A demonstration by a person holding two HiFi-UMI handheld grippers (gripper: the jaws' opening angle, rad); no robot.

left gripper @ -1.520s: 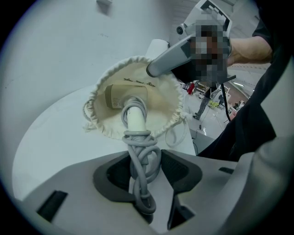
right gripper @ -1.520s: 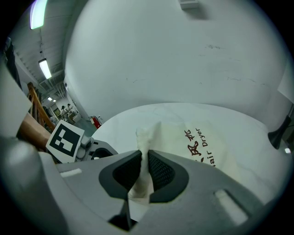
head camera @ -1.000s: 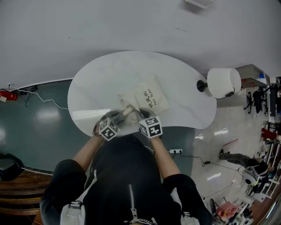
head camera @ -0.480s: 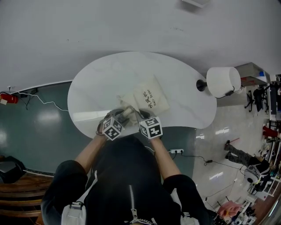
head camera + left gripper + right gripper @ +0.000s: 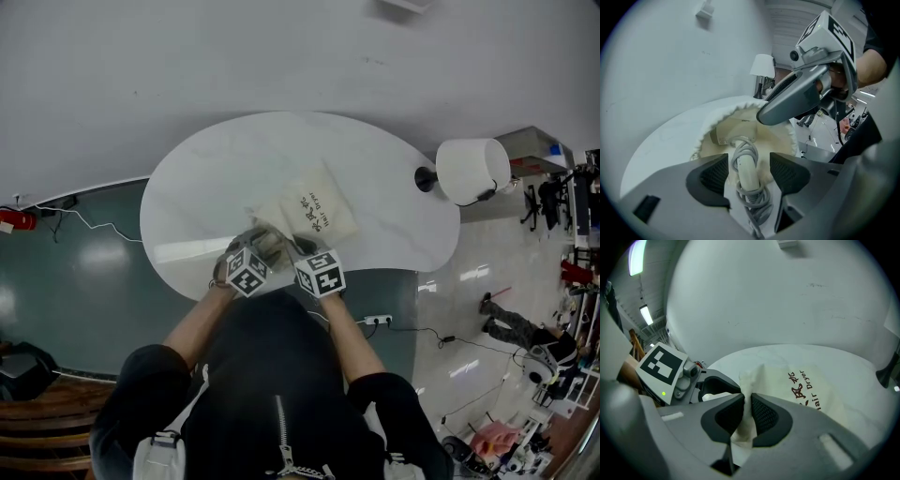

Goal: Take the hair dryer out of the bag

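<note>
A cream cloth bag (image 5: 311, 211) with dark print lies on the white oval table (image 5: 197, 183). The hair dryer (image 5: 749, 180), white with its grey cord wound round the handle, sticks out of the bag's mouth (image 5: 754, 123). Its handle lies between the jaws of my left gripper (image 5: 748, 159), which are opening, and the pads stand clear of it. My right gripper (image 5: 747, 402) is shut on the bag's rim, a fold of cream cloth pinched between its pads. In the head view both grippers sit side by side at the table's near edge, left (image 5: 265, 246) and right (image 5: 302, 251).
A white-shaded lamp (image 5: 472, 171) stands off the table's right end. A power strip and cables (image 5: 375, 323) lie on the floor below the near edge. The person's body fills the bottom of the head view.
My left gripper has shifted right, closer to the right gripper at the bag's mouth. The right gripper and the bag have stayed where they were.
</note>
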